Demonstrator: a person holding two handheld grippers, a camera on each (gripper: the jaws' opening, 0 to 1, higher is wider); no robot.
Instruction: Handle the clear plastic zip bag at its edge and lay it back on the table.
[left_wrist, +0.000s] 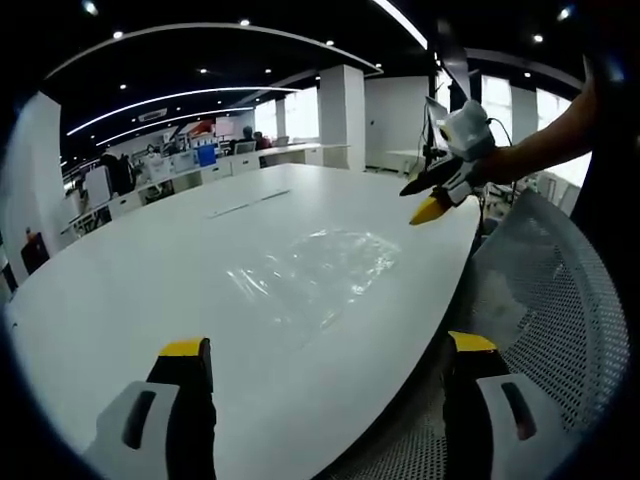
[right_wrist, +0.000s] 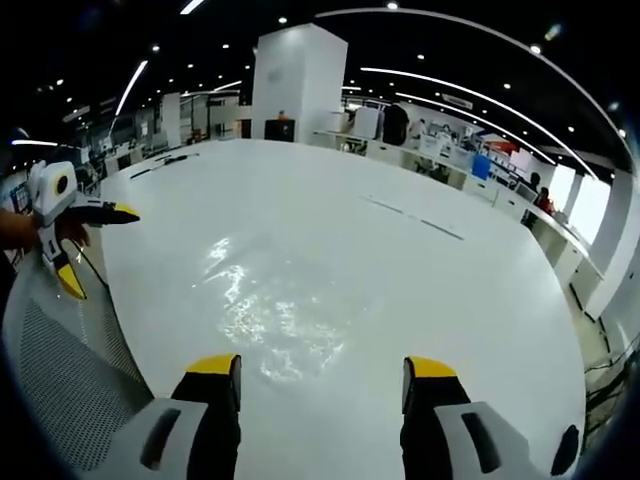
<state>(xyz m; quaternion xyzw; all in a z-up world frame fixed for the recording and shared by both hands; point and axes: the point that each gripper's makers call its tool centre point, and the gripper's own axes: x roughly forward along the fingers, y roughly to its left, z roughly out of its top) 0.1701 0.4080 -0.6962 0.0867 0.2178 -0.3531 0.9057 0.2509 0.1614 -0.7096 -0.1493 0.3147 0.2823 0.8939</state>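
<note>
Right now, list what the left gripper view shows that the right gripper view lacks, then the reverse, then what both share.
Left gripper view alone: the right gripper seen from the side, jaws open, above the table's edge. Right gripper view alone: the left gripper, jaws open, near the mesh chair. Both: the white table, the clear bag lying flat on it, and each view's own open jaws, holding nothing.

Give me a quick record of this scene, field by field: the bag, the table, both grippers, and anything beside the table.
bag: clear plastic zip bag lying flat on the table, untouched
surface: large white oval table
left gripper: jaws open, empty, near the table edge, short of the bag
right gripper: jaws open, empty, at the bag's near edge
beside table: grey mesh chair
background: open office with white column
</note>
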